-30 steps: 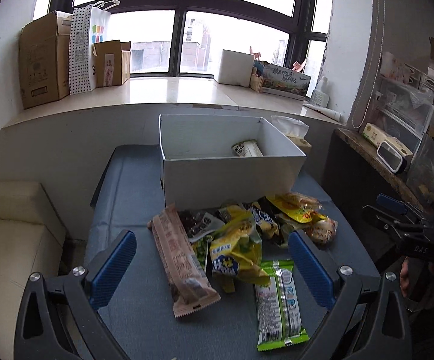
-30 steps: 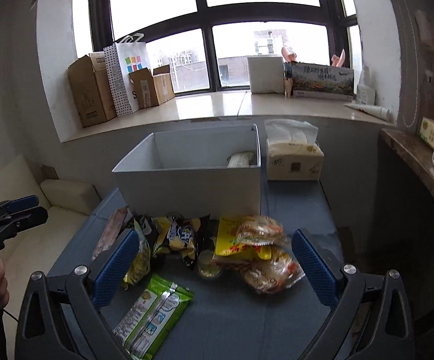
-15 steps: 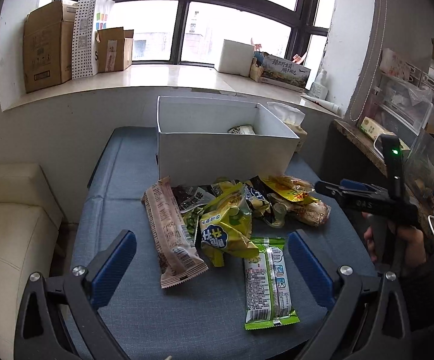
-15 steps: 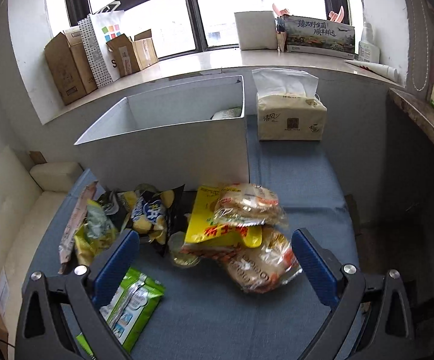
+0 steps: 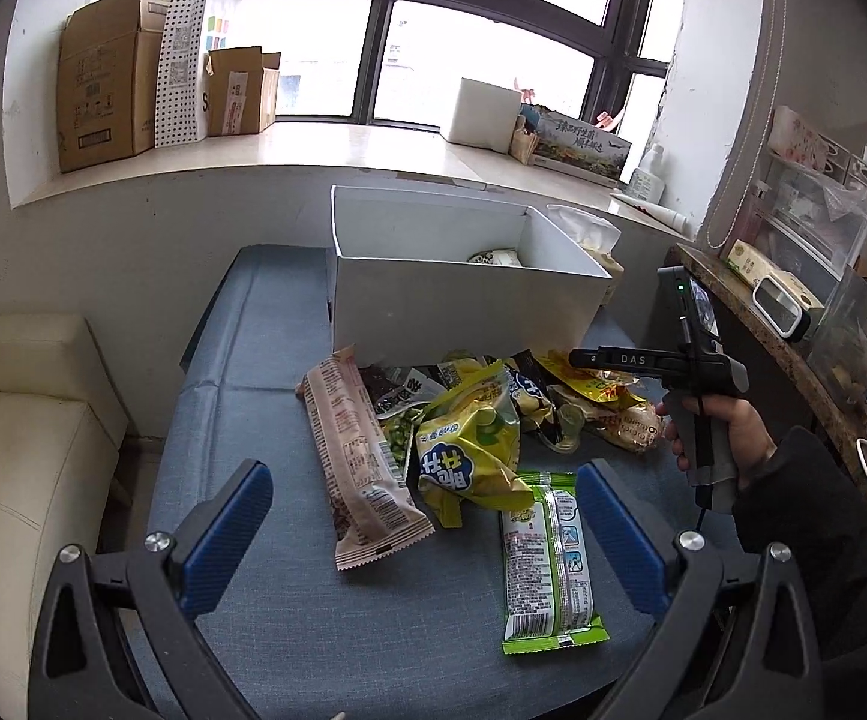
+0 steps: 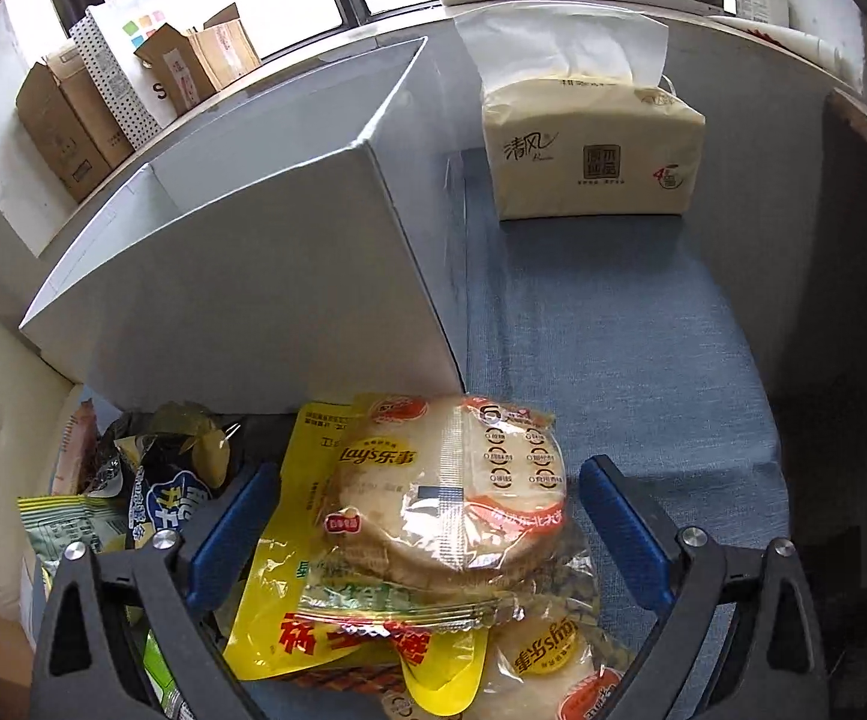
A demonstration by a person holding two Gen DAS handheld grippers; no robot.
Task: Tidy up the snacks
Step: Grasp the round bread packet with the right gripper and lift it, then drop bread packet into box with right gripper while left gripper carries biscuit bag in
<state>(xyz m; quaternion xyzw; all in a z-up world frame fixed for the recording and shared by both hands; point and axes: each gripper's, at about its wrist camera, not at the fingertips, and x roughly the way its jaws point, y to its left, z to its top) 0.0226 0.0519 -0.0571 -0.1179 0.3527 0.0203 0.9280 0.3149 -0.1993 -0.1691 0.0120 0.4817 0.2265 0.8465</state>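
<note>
The right gripper (image 6: 427, 546) straddles a round Lay's snack pack (image 6: 451, 498), jaws closing around it without touching yet, ready to lift it into the white box (image 6: 265, 300) at eleven o'clock. The left gripper (image 5: 424, 534) hovers with jaws spread and empty.

A lived-in home room: a cream sofa (image 5: 19, 420) left of the tongs, cardboard boxes (image 5: 106, 78) on the windowsill ahead, a cluttered shelf (image 5: 817, 252) to the right.
</note>
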